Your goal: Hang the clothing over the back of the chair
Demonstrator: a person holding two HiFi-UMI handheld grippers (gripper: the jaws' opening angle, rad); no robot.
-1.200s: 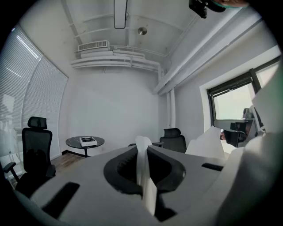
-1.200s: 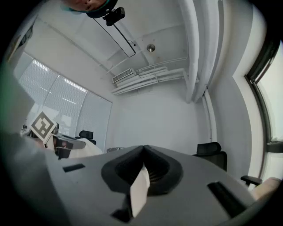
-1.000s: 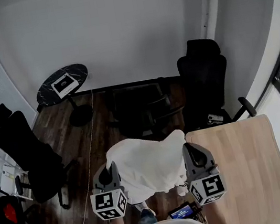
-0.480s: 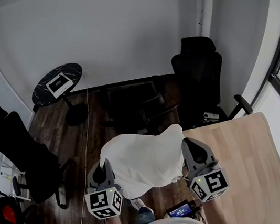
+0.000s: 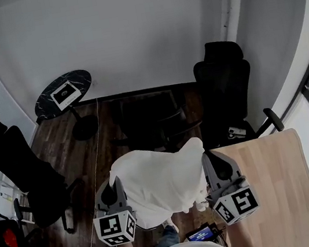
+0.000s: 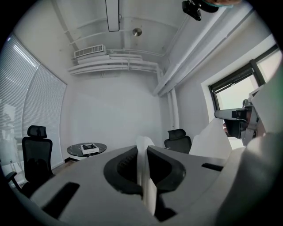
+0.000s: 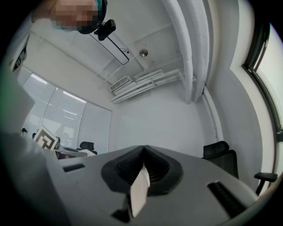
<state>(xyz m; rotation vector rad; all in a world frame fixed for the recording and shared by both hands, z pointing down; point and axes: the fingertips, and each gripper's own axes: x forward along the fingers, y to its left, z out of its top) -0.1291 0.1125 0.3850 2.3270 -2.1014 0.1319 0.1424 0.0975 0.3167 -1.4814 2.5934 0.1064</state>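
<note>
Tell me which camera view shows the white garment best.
The head view: most of the white garment hangs spread between the left gripper and right gripper, both shut on its edges. Each gripper view shows mainly a narrow pinched fold of it between its jaws.

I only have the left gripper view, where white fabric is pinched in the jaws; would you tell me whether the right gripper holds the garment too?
Observer: Yes; its own view shows the right gripper shut on a fold of the white garment.
Operator: Thanks. How does the cloth lie between the two?
Observer: The head view shows it spread from the left gripper across to the right one, draping below them.
Operator: Is anything beside me?
Observer: A light wooden table lies at your right, close by the right gripper.
</note>
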